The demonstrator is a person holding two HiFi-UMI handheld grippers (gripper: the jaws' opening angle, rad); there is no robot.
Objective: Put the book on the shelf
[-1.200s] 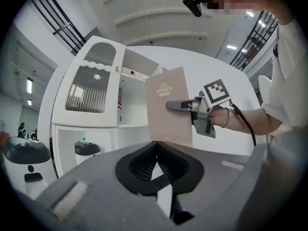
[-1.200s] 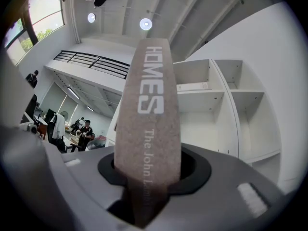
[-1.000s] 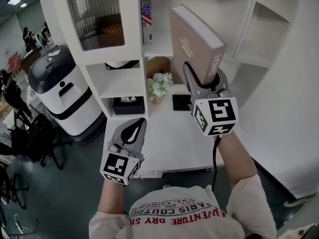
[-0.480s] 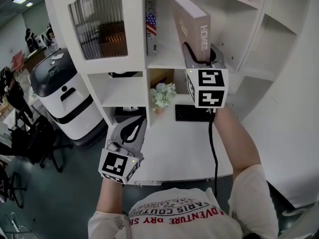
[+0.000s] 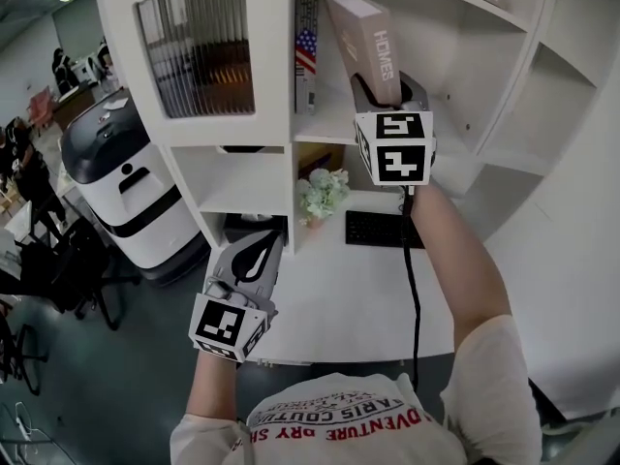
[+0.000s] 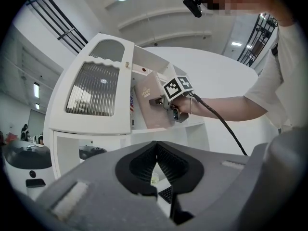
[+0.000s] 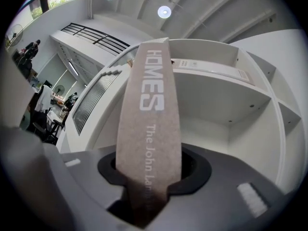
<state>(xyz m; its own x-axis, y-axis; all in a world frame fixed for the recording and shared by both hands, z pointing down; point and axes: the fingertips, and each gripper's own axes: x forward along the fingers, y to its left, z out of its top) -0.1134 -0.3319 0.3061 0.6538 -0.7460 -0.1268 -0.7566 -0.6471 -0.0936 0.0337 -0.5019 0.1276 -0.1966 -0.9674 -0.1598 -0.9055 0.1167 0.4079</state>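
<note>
A tan hardback book point(image 5: 371, 48) with "HOMES" on its spine stands nearly upright in the upper middle compartment of the white shelf unit point(image 5: 329, 126). Its lower end is clamped in my right gripper point(image 5: 389, 97), which is raised in front of that compartment. In the right gripper view the spine point(image 7: 149, 124) runs up between the jaws, with the shelf's white boards point(image 7: 216, 105) behind it. My left gripper point(image 5: 250, 262) hangs low over the desk edge, shut with nothing in it. The left gripper view shows the book point(image 6: 153, 109) leaning into the shelf.
A thin book with a flag on its spine point(image 5: 307, 51) stands just left of the tan one. A ribbed glass cabinet door point(image 5: 199, 51) is further left. On the desk point(image 5: 339, 279) are flowers point(image 5: 320, 194), a keyboard point(image 5: 383, 229) and a black box point(image 5: 254, 229). A white machine point(image 5: 121, 177) stands at left.
My right gripper has carried the book up and away from me, from over the desk into the upper shelf compartment, turning it more upright. The left gripper has barely moved.
</note>
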